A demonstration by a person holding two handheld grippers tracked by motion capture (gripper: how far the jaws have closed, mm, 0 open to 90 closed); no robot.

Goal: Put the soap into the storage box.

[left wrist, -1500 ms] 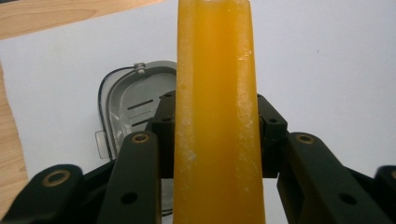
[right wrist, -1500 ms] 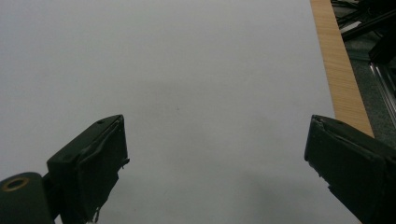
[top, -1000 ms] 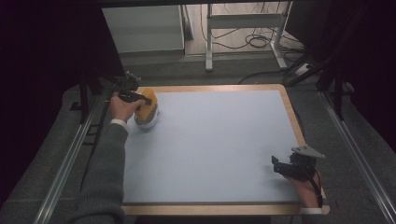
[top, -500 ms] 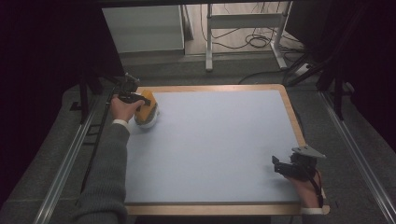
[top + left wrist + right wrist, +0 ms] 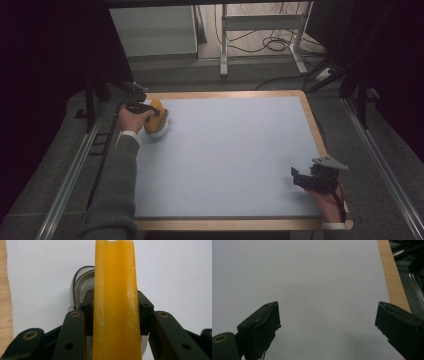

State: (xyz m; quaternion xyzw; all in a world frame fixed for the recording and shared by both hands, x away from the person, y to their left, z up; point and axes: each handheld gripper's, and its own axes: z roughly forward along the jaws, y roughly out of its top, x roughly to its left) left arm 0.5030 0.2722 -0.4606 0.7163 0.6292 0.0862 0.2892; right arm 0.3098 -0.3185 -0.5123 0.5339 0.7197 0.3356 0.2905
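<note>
- The left gripper (image 5: 115,315) had its jaws clamped on an orange piece (image 5: 115,302), one black pad pressed flat against each long side; the right gripper (image 5: 327,330) had its jaws wide apart with nothing between them.
- The orange piece stood at the far left corner of the table (image 5: 230,165), held just over a small white dish (image 5: 159,131), whose dark-rimmed edge showed behind it in the left gripper view. Whether the piece was already touching the dish could not be told.
- The step in hand looked like setting the orange piece into or onto the dish, and it seemed close to done, since the two already overlapped from above.
- The next move would probably call for a short, steady drop straight down until the piece rested on the dish, and only then a parting of the jaws. Letting go early could tip the tall, narrow piece over.
- The left hand (image 5: 131,120) reached forward with the forearm stretched along the table's left edge, the gripper pointing toward the dish.
- The right hand (image 5: 327,197) rested low at the near right corner, gripper aimed across the bare blue surface, well apart from the work.
</note>
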